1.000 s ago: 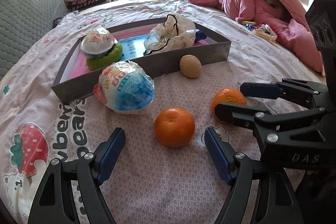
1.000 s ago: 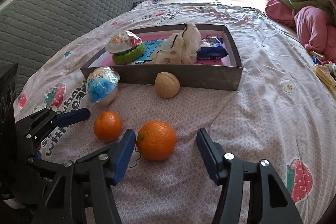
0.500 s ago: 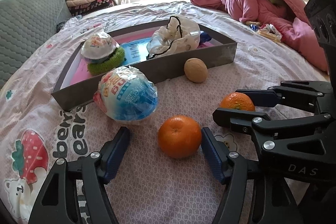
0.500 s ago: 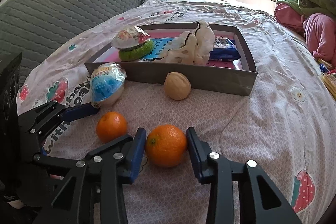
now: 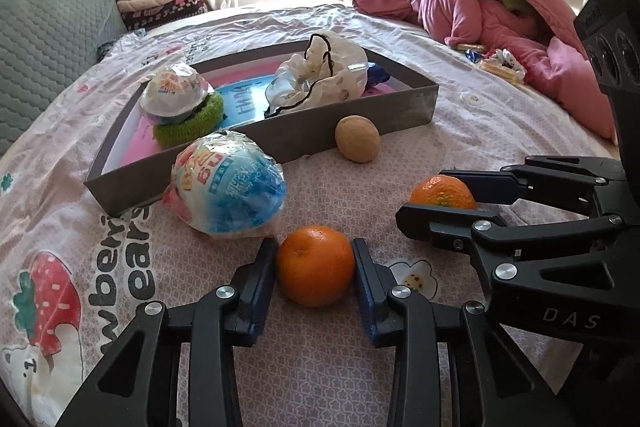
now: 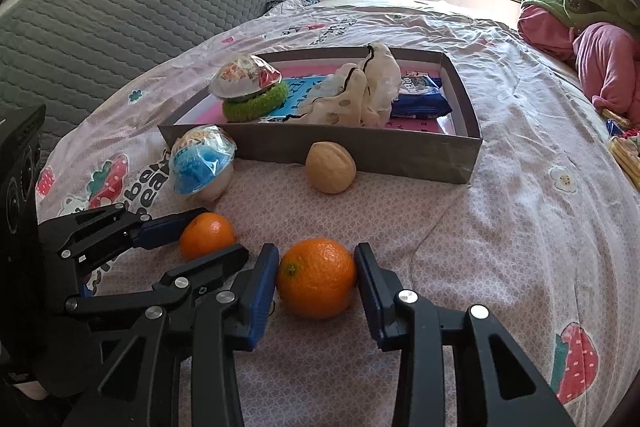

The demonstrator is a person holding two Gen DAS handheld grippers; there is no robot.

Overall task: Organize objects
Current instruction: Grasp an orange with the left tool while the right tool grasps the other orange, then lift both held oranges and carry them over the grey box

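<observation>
1. Pink bedding (image 5: 460, 131) with strawberry prints covers a bed, and a grey box (image 5: 384, 115) lies on it as the main landmark.
2. Inside the box there are four things: a foil-wrapped cup (image 5: 174, 91) on top of a green ring (image 5: 192, 125), a crumpled plastic bag (image 5: 320, 75) in the middle, and a blue snack pack (image 6: 418, 97) at the right end.
3. Just in front of the box lie one walnut (image 5: 357, 138) and one wrapped blue cup (image 5: 228, 185); both are close to its front wall.
4. Two oranges lie further in front of the box, near each other.
5. The left gripper (image 5: 315, 265) has just been closing, and its blue pads now press both sides of the left orange (image 5: 316, 265).
6. The right gripper (image 6: 316, 277) clamps the right orange (image 6: 317, 277) between its pads; this fruit rests on the bedding.
</observation>
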